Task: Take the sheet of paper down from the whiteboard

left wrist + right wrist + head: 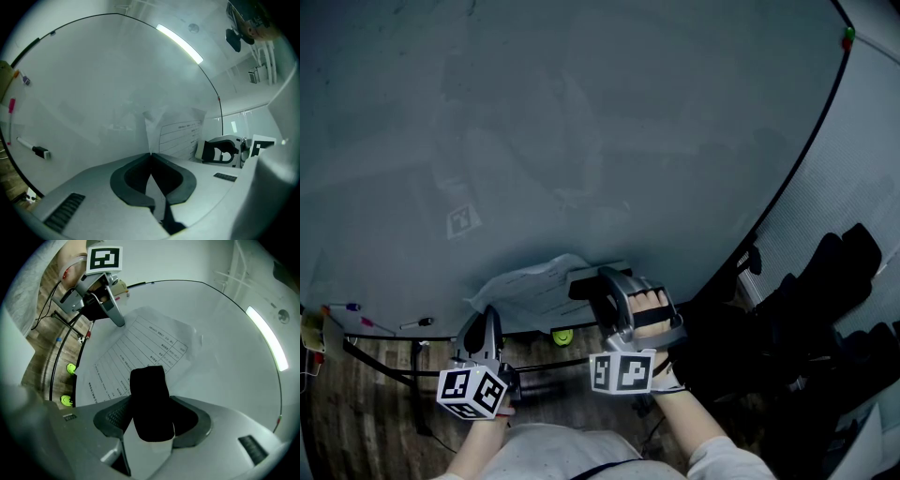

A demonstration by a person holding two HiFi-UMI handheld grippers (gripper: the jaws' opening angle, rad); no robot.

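Unpinning, apparently — your left gripper [151,153] pinches the sheet of paper [174,136] at its tips, your right gripper [151,416] clasps the black block [147,390] between its jaws; next, pull it off the whiteboard [93,84].

Head view looks down; gripper views near whiteboard [581,141] (all share paper [534,286])

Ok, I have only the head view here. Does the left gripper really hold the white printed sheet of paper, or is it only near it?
Observer: It holds it. In the left gripper view, the left gripper is shut on a corner of the white printed sheet of paper.
Operator: And what is in the right gripper?
Observer: In the right gripper view, the right gripper holds a black rectangular block between its jaws, in front of the sheet.
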